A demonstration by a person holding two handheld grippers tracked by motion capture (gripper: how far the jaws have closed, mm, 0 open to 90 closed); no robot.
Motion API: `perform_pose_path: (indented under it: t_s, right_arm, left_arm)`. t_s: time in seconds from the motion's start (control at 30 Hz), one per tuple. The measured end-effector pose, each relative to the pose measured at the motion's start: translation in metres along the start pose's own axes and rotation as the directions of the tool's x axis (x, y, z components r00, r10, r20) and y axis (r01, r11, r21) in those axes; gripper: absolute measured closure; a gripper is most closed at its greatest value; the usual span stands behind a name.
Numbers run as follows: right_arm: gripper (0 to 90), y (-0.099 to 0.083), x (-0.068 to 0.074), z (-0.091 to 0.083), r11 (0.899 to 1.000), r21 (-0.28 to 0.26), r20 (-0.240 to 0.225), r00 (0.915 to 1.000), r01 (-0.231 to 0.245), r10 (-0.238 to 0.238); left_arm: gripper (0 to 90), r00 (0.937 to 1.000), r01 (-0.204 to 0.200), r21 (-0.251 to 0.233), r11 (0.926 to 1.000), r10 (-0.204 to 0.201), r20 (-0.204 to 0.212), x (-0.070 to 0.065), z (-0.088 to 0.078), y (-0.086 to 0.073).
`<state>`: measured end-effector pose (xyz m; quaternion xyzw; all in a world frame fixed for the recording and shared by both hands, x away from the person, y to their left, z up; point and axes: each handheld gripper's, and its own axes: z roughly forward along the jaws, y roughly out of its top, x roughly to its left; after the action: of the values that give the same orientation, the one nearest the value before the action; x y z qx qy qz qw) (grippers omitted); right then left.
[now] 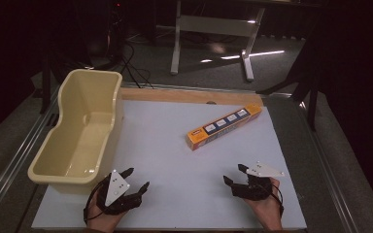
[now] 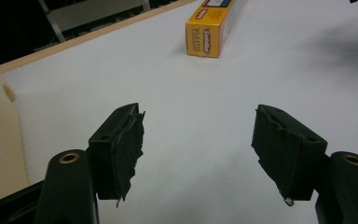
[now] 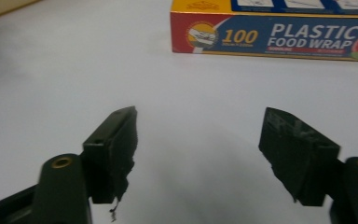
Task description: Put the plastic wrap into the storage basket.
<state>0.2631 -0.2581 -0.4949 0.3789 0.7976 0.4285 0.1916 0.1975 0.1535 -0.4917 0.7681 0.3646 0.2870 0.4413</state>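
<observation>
Both grippers (image 1: 137,178) (image 1: 235,174) gape empty; food-wrap box (image 3: 279,35) cut off at frame edge.

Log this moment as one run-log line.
left gripper: open, empty | right gripper: open, empty | food wrap box: flat on white board, untouched | tub: empty

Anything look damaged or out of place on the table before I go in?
The pad lining on the left gripper is torn and ragged at its edge, and the right gripper has a frayed strip hanging from one pad. The wrap box lies diagonally on the mat, intact. The tub overhangs the mat's left edge.
</observation>
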Motion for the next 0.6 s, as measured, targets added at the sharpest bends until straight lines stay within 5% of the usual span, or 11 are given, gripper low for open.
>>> perform_pose_path:
  t_s: [0.53, 0.6]
  right_arm:
    - [36.8, 0.011, 0.014, 0.01, 1.0, -0.023, -0.029, 0.9995, 0.014, -0.014]
    - [45.4, 0.025, 0.029, 0.017, 0.997, -0.031, -0.069, 0.9953, 0.067, -0.069]
  left_arm:
    - [32.5, 0.9993, 0.038, -0.043, 0.9983, -0.038, -0.005, 0.005, -0.006, -0.001]
    - [32.5, 0.9992, 0.041, -0.051, 0.9979, -0.041, 0.0, 0.005, -0.008, -0.001]
